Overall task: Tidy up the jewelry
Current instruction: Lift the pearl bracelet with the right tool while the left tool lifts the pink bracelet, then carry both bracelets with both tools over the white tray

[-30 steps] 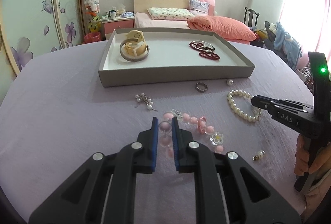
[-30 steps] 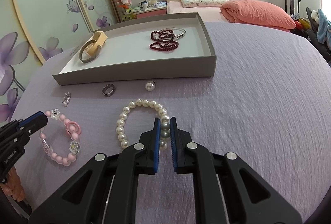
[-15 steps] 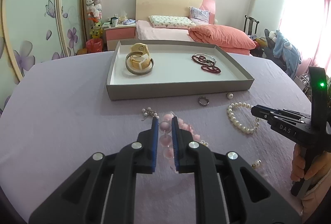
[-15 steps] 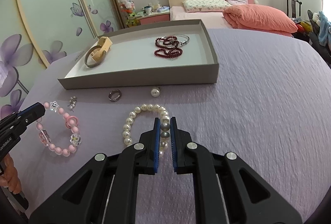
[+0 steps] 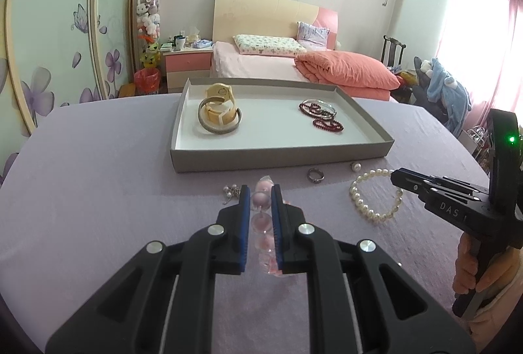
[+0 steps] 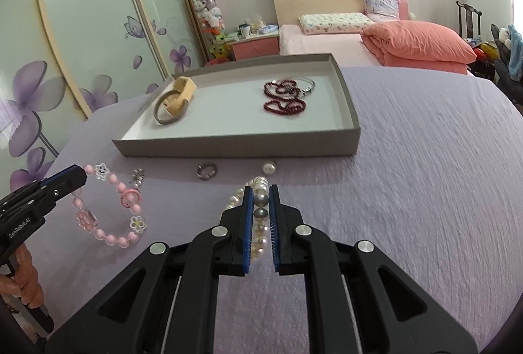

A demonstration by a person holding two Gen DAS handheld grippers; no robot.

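My left gripper (image 5: 261, 200) is squeezed tight on the pink bead bracelet (image 6: 111, 210); I hold it by one bead so the rest hangs in a loose loop and does not tangle. My right gripper (image 6: 261, 200) is pinched on the pearl bracelet (image 5: 372, 197); two grey pearls sit right between my blue pads (image 6: 249, 216), and the white ones trail off ahead at 12 o'clock. I think I hold one in each hand so both can go in the tray in one trip; that is my guess.

A bit farther on the purple cloth (image 6: 425, 190), small things wait; a little earring (image 6: 138, 175) at 11 o'clock of my right gripper, a silver ring (image 6: 207, 170) a bit left of 12, and a single pearl (image 6: 269, 167) at 12 o'clock.

Past those is the grey tray (image 6: 235, 149), lying flat with low walls so nothing rolls away; inside at 11 o'clock sits a cream band with a grey bangle (image 6: 173, 102), and at 1 o'clock a dark red bead chain (image 6: 282, 98); there is bare space in the middle for my two bracelets.
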